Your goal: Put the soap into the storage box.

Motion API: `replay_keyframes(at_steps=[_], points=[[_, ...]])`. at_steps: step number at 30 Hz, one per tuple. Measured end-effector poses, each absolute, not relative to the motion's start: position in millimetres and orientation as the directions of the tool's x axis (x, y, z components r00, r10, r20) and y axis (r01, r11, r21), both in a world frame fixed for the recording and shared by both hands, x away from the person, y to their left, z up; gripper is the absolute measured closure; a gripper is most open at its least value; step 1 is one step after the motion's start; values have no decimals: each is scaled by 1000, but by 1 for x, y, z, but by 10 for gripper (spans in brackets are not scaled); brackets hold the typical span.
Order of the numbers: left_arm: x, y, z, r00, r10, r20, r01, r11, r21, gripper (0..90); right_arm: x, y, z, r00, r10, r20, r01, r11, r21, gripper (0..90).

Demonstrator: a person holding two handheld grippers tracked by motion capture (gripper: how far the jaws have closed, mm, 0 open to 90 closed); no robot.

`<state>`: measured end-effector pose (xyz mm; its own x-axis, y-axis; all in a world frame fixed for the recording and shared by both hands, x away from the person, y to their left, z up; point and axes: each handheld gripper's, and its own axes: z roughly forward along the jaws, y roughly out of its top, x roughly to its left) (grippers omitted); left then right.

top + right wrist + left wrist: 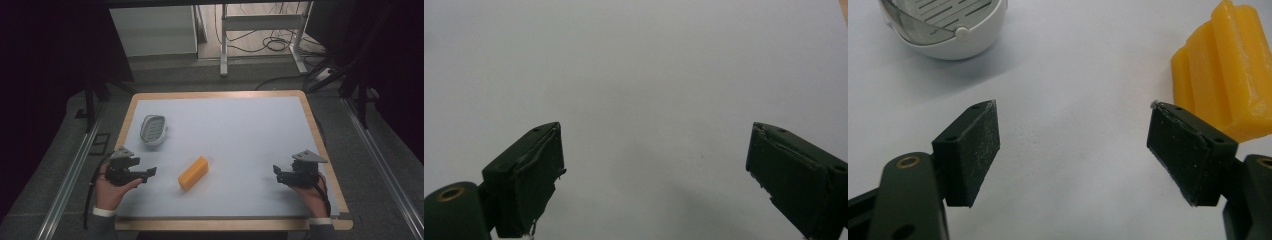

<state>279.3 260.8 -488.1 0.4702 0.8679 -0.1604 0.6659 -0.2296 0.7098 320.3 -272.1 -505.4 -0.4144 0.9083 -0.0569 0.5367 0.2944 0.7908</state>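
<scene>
A yellow ridged bar of soap (193, 173) lies near the middle front of the white table top (235, 130); the left gripper view has the soap (1228, 65) at its upper right. A white oval soap dish (153, 130) with a slotted grey insert sits at the left; the dish (948, 25) is at the top left of the left gripper view. My left gripper (148, 172) is held low at the front left, open, with nothing between its jaws (1073, 145). My right gripper (276, 171) is at the front right, open over bare table (654, 165).
The table has a wooden rim (320, 135). Behind it stand a white cabinet (155, 30) and a metal desk frame (260, 35) with cables on the floor. Dark stands flank both sides.
</scene>
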Motion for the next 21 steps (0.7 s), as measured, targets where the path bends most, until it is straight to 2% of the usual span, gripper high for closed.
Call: replay_keyframes(at_steps=[6,15,21], points=[[280,254,-486,473,868,-153,672,-243,699,209,320,-276,-505,-405,913,-52,536,283,795,83],[269,242,-465,514,849,-124,623,-270,734,213,319,-282,-502,-344,938,-50,539,241,807,78],[272,231,-462,534,838,-117,629,-300,718,210,319,-282,-502,-354,934,-53,540,250,804,78]])
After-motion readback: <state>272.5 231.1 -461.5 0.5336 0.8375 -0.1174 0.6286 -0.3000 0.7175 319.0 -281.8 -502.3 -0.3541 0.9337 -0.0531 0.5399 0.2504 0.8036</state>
